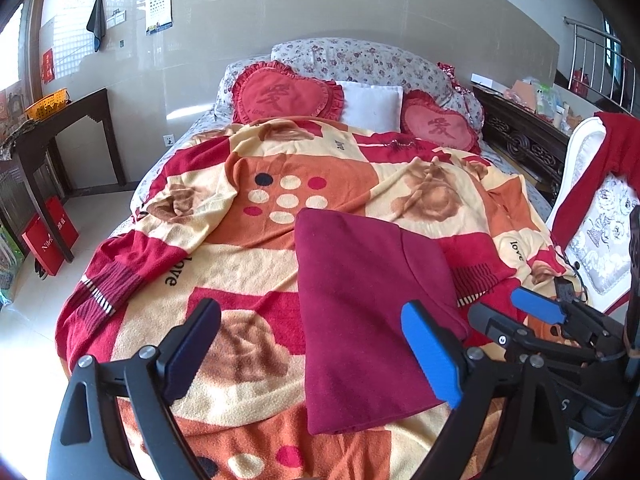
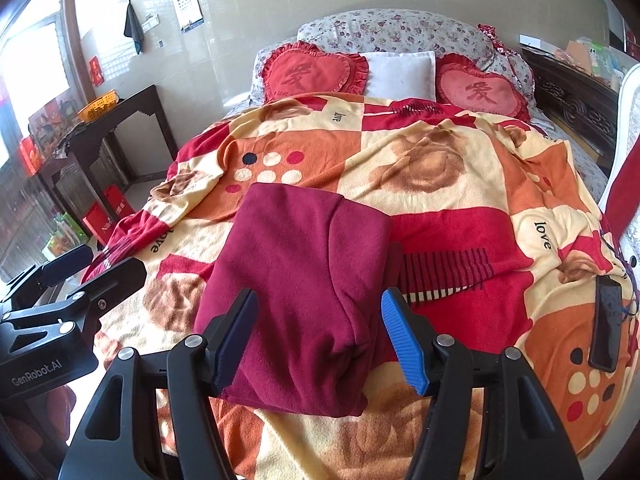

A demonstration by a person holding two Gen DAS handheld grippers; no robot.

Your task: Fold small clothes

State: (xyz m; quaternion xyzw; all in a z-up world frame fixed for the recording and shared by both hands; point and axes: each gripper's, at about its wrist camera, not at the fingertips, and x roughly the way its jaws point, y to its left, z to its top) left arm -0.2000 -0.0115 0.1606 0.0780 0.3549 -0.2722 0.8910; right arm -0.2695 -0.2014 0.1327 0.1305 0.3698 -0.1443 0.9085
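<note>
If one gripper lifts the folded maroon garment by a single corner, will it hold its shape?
Probably not. The garment looks like soft knit, its edges rounded and creased, so it would likely droop and unfold. It seems light for its bulk. The fuzzy blanket beneath would likely drag on it, so a push may bunch it rather than slide it.
</note>
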